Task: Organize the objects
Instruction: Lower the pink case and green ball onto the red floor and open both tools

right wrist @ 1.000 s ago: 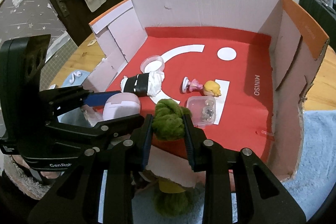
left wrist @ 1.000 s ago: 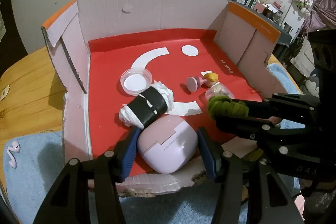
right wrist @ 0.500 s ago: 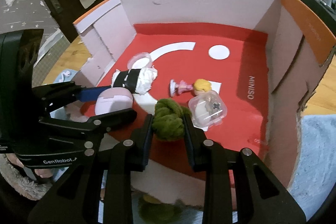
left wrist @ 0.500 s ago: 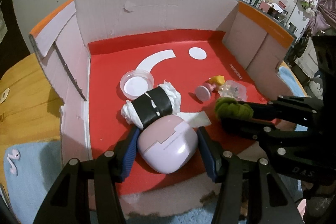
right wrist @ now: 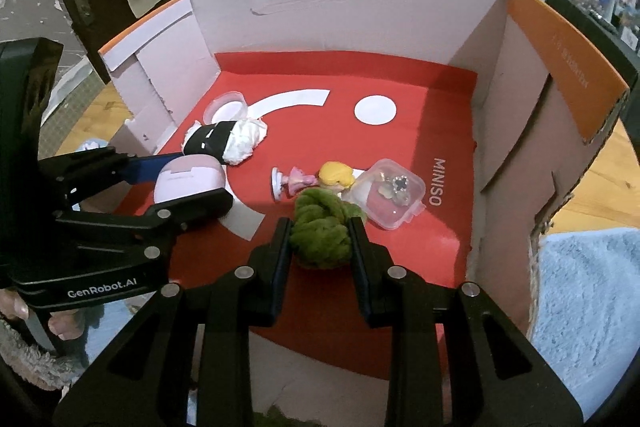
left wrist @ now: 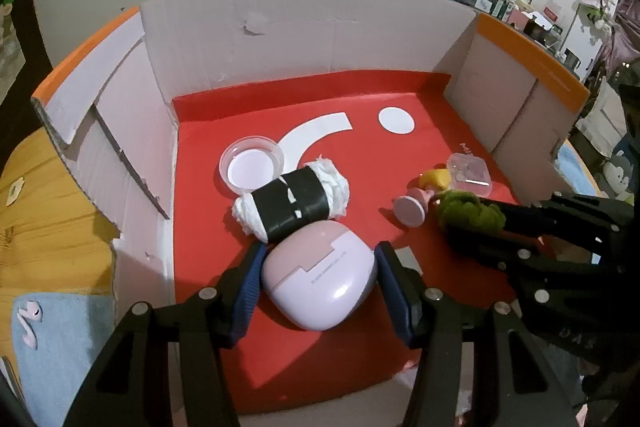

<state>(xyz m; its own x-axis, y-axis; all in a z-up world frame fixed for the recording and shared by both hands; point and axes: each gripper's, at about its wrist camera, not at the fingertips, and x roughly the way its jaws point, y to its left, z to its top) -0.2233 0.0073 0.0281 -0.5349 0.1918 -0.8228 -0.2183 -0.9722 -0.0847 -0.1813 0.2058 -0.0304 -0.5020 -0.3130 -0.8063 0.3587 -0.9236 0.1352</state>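
My left gripper (left wrist: 318, 277) is shut on a lilac earbud case (left wrist: 320, 275), held low over the red floor of the cardboard box (left wrist: 304, 31). The case (right wrist: 188, 179) touches a white roll wrapped in black tape (left wrist: 292, 201). My right gripper (right wrist: 320, 237) is shut on a green fuzzy ball (right wrist: 322, 233), also seen in the left wrist view as the green ball (left wrist: 470, 213), just over the box's near part. Right behind the ball lie a small pink and yellow figurine (right wrist: 316, 179) and a clear plastic case (right wrist: 390, 193).
A round clear lid (left wrist: 252, 165) lies at the box's back left. The box walls (right wrist: 560, 75) rise on three sides; the front edge is low and torn. A blue towel (right wrist: 588, 291) covers the wooden table (left wrist: 44, 219). A pink earbud (left wrist: 30, 315) lies on it.
Both grippers moved forward over the low front edge, deeper into the box, each still holding its object. The earbud case now sits against the taped roll.
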